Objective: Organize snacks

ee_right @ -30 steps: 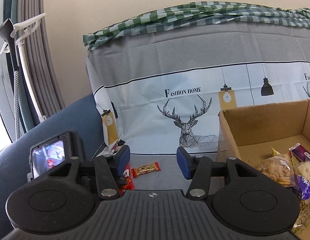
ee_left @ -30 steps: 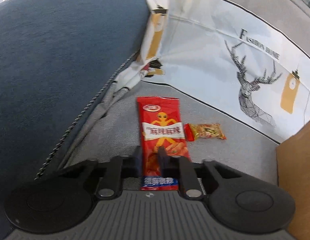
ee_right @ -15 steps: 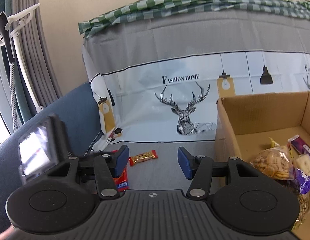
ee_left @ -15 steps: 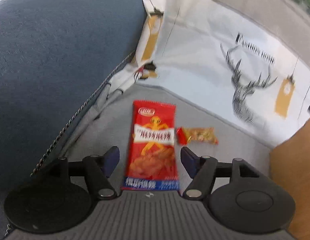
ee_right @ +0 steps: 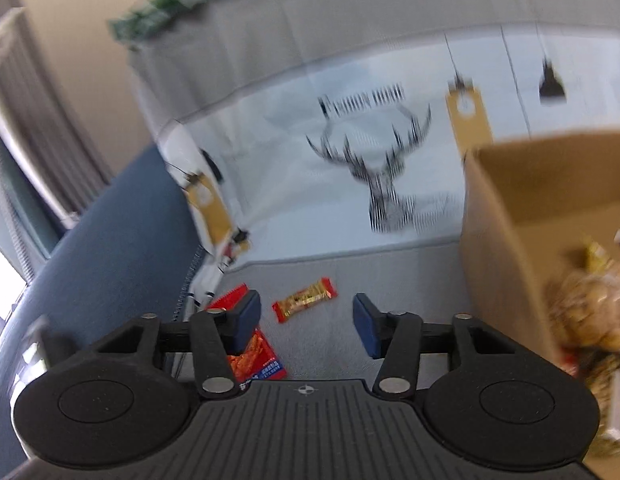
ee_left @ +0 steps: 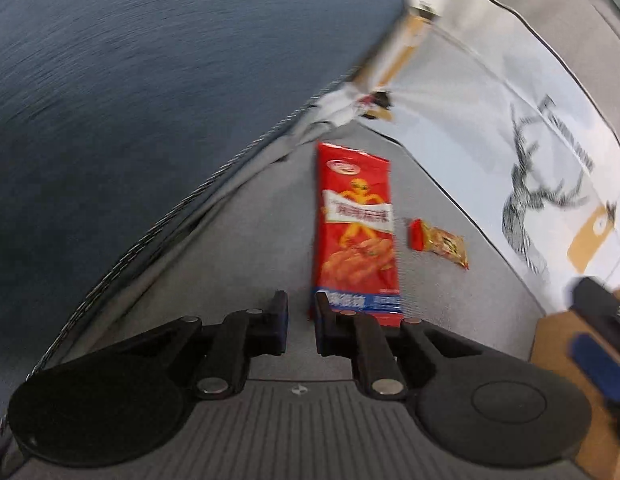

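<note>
Grey seat cushion [ee_left: 245, 248], flat, bounded on one side by a dark blue padded armrest [ee_left: 121, 80] edged with twisted cord piping [ee_left: 157, 228]. Back cover [ee_right: 390, 120]: grey upper band, white lower panel printed with a line-drawn deer head [ee_right: 384, 184], blurred black lettering, hanging lamps and mustard-yellow tags; a green-and-white checked cloth [ee_right: 169, 20] lies along its top edge. Beige wall [ee_right: 77, 52] behind, with grey curtains [ee_right: 13, 128] at the far left beside a bright window.

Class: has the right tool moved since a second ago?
Yes. In the left wrist view the right tool, jaws closing, nothing held, now shows at the right edge, over the cardboard box corner; earlier it was absent there.
</note>
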Tool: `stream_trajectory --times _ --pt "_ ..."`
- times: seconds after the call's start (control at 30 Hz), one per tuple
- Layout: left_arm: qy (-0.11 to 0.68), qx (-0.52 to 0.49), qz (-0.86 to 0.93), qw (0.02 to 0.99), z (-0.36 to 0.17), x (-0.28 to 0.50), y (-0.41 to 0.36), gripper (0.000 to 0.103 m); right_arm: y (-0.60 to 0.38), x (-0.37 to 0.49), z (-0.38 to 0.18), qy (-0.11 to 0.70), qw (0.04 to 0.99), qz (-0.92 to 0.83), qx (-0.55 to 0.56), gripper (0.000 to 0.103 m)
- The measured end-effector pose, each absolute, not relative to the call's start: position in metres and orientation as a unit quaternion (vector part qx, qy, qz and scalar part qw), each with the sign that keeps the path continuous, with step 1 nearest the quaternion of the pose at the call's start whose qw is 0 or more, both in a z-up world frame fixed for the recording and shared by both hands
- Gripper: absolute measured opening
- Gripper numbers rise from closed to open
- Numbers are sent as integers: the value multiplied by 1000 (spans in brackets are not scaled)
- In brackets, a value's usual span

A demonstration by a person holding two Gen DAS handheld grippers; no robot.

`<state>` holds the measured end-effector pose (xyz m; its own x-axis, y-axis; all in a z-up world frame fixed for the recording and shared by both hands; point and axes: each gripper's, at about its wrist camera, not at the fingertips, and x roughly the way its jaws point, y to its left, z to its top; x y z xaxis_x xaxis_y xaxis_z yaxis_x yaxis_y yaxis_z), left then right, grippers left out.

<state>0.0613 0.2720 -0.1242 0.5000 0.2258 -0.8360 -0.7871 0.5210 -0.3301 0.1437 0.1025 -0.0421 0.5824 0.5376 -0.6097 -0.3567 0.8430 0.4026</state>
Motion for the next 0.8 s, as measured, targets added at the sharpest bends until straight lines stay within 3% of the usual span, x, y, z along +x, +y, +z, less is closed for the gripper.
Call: stream_trajectory --times 0.17,0.23,0.3,0.6,0.63,0.73,0.8 --pt "373 -416 333 760 -124 50 291 23 142 188 -70 450 852 238 120 45" --pt "372 -419 332 759 -122 48 297 34 153 202 -81 469 843 230 129 46" --pt "372 -417 333 760 -120 49 300 37 165 214 -91 478 840 221 133 46" --pt "377 -435 311 756 -119 50 305 41 207 243 -120 509 832 191 112 46" --pt "376 -436 308 757 -118 50 306 42 213 243 -121 506 836 190 98 44" --pt "378 -439 301 757 -119 49 308 42 228 237 -120 483 855 189 24 19" --pt "380 -441 298 757 -119 49 309 42 225 232 -119 477 859 189 3 18"
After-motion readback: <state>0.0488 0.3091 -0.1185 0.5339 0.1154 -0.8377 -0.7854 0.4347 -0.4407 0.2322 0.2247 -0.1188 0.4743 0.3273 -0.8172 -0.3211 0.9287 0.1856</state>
